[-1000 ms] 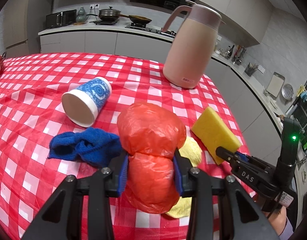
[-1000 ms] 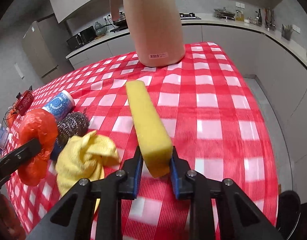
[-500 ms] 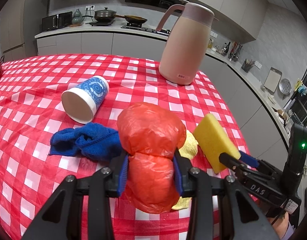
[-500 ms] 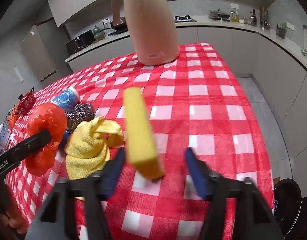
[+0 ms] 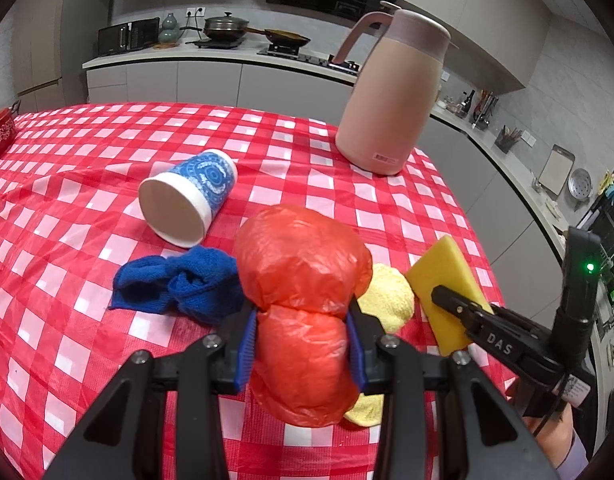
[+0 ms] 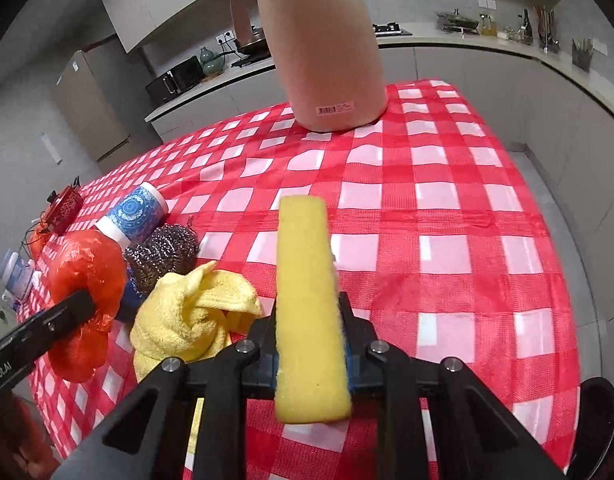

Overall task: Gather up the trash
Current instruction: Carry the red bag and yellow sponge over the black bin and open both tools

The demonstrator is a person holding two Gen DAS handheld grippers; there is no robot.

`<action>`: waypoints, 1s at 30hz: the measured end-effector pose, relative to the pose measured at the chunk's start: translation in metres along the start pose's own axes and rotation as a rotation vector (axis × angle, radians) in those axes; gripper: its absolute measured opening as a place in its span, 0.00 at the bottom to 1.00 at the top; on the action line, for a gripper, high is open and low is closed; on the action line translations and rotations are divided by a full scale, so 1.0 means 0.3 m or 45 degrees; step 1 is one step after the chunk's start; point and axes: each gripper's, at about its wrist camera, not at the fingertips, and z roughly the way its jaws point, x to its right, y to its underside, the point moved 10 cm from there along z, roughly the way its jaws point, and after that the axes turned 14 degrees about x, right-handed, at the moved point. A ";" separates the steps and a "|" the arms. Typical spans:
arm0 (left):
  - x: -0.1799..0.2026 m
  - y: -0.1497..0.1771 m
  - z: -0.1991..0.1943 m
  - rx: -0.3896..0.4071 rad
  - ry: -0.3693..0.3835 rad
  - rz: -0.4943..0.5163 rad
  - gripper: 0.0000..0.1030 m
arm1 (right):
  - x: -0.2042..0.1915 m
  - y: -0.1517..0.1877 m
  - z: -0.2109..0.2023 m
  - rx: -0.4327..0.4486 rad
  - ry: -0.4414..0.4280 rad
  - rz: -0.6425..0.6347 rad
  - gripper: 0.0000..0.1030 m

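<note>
The right gripper (image 6: 309,340) has re-closed on the sponge (image 6: 307,300), released half a second ago. The left gripper (image 5: 303,338) still clamps the red bag (image 5: 303,292) between its jaws.

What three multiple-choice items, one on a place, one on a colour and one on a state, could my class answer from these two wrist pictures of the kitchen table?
1. Where does the steel scourer lie?
A. Between the paper cup and the yellow cloth
B. On top of the pink jug
C. Inside the cup

2. What colour is the bag in the left claw?
A. Blue
B. Orange-red
C. Green

3. How is the paper cup placed?
A. Upright
B. Upside down
C. Lying on its side

Answers:
1 A: in the right wrist view it sits just past the cloth and before the cup.
2 B: the crumpled plastic squeezed between the blue pads is orange-red.
3 C: its open mouth faces sideways along the checked tablecloth.
</note>
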 end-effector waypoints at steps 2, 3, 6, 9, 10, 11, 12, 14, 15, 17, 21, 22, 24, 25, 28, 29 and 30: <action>0.006 0.003 -0.008 -0.001 0.014 0.002 0.39 | 0.005 -0.002 -0.027 0.020 0.010 0.008 0.23; 0.013 0.003 -0.015 0.001 0.024 0.006 0.39 | 0.008 -0.003 -0.046 0.030 0.017 0.014 0.23; 0.044 0.005 -0.047 0.006 0.071 0.036 0.39 | 0.013 -0.009 -0.119 0.068 0.042 0.040 0.23; 0.073 0.012 -0.083 0.009 0.121 0.067 0.39 | 0.021 -0.006 -0.196 0.104 0.076 0.070 0.23; 0.085 0.018 -0.098 0.009 0.144 0.080 0.39 | 0.024 0.004 -0.238 0.119 0.092 0.092 0.23; 0.094 0.022 -0.106 0.008 0.159 0.088 0.39 | 0.025 0.011 -0.263 0.127 0.104 0.102 0.23; 0.106 0.031 -0.120 0.006 0.183 0.098 0.39 | 0.028 0.022 -0.297 0.139 0.123 0.114 0.23; 0.135 0.053 -0.149 -0.003 0.234 0.121 0.39 | 0.037 0.054 -0.369 0.158 0.166 0.139 0.23; 0.147 0.062 -0.160 -0.005 0.254 0.133 0.39 | 0.043 0.070 -0.399 0.166 0.186 0.153 0.23; 0.181 0.089 -0.185 -0.019 0.304 0.155 0.39 | 0.062 0.110 -0.466 0.179 0.236 0.186 0.23; 0.254 0.131 -0.222 -0.042 0.376 0.182 0.39 | 0.114 0.194 -0.589 0.184 0.310 0.264 0.23; 0.278 0.142 -0.232 -0.045 0.392 0.190 0.39 | 0.124 0.207 -0.609 0.186 0.323 0.272 0.23; 0.318 0.158 -0.248 -0.049 0.412 0.206 0.39 | 0.155 0.226 -0.657 0.198 0.346 0.295 0.23; 0.342 0.166 -0.256 -0.049 0.422 0.217 0.39 | 0.178 0.237 -0.688 0.208 0.356 0.314 0.23; 0.411 0.184 -0.274 -0.043 0.439 0.247 0.39 | 0.248 0.253 -0.752 0.235 0.374 0.350 0.23; 0.450 0.192 -0.279 -0.039 0.447 0.258 0.39 | 0.264 0.260 -0.767 0.241 0.379 0.356 0.23; 0.475 0.200 -0.282 -0.036 0.451 0.265 0.39 | 0.303 0.269 -0.792 0.250 0.387 0.367 0.23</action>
